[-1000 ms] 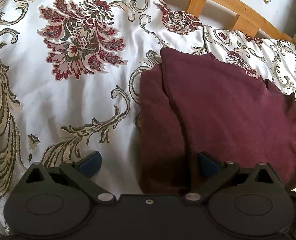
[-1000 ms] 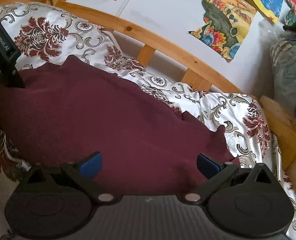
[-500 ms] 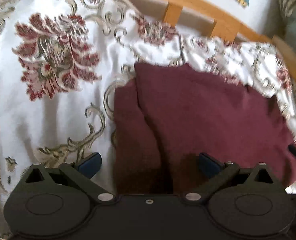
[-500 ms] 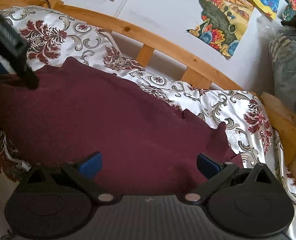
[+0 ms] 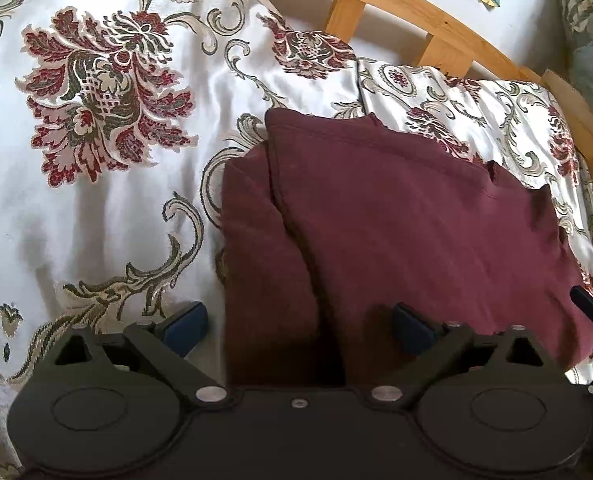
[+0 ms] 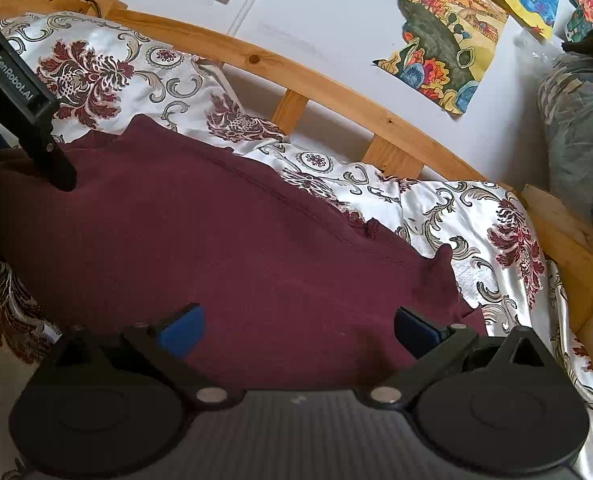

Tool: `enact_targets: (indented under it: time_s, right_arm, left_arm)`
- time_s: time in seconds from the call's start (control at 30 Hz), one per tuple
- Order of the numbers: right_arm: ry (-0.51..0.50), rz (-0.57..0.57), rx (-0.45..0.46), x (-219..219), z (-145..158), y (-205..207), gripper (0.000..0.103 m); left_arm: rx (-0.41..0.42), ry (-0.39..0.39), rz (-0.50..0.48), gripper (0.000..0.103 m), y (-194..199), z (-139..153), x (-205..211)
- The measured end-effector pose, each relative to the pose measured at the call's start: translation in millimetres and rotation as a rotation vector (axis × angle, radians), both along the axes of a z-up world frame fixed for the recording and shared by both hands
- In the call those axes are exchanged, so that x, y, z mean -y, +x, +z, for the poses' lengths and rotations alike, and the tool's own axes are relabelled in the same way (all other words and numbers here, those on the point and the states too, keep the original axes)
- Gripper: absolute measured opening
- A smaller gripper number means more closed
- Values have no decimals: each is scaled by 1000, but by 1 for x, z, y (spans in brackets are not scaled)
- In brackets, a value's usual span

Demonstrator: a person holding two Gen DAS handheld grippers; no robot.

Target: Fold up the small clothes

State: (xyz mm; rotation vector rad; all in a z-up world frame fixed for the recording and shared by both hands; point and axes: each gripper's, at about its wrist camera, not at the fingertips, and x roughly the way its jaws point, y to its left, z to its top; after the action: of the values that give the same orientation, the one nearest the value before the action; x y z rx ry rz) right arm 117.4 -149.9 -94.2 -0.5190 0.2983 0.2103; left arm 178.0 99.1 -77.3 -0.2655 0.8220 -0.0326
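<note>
A dark maroon garment (image 5: 396, 224) lies folded on the floral bedspread, with a folded flap along its left side (image 5: 256, 248). It fills the middle of the right wrist view (image 6: 224, 248). My left gripper (image 5: 299, 326) is open, its jaws wide apart over the garment's near left edge. My right gripper (image 6: 296, 326) is open over the garment's near right part. The left gripper's black body (image 6: 24, 100) shows at the far left of the right wrist view. Neither gripper holds cloth.
The white satin bedspread (image 5: 96, 220) with red floral patterns covers the bed. A wooden slatted rail (image 6: 296, 80) runs along the far side by a white wall with paintings (image 6: 448, 48). A bundle of grey-blue cloth (image 6: 580, 140) sits at the right.
The left gripper has drawn back and risen slightly, so more of the garment and the rail show. The right gripper has barely moved. Both stay open.
</note>
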Motion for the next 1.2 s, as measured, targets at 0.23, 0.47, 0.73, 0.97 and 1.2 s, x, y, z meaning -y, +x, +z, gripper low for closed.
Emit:
enact_targets:
  time_s: [0.23, 0.47, 0.73, 0.97, 1.2]
  right_arm:
    - [2, 1, 0, 0, 0, 0, 103]
    - [3, 1, 0, 0, -1, 0, 103]
    - [87, 63, -148, 21, 24, 20, 103]
    - [81, 45, -127, 48, 38, 15, 103]
    - [92, 32, -107, 77, 40, 2, 103]
  left_arm:
    - [-9, -39, 10, 76, -4, 3, -2]
    - [-11, -101, 75, 46, -6, 6, -7]
    - [6, -85, 83, 25, -6, 13, 1]
    - [79, -19, 20, 19, -3, 49, 31]
    - [173, 66, -122, 18, 12, 103, 94]
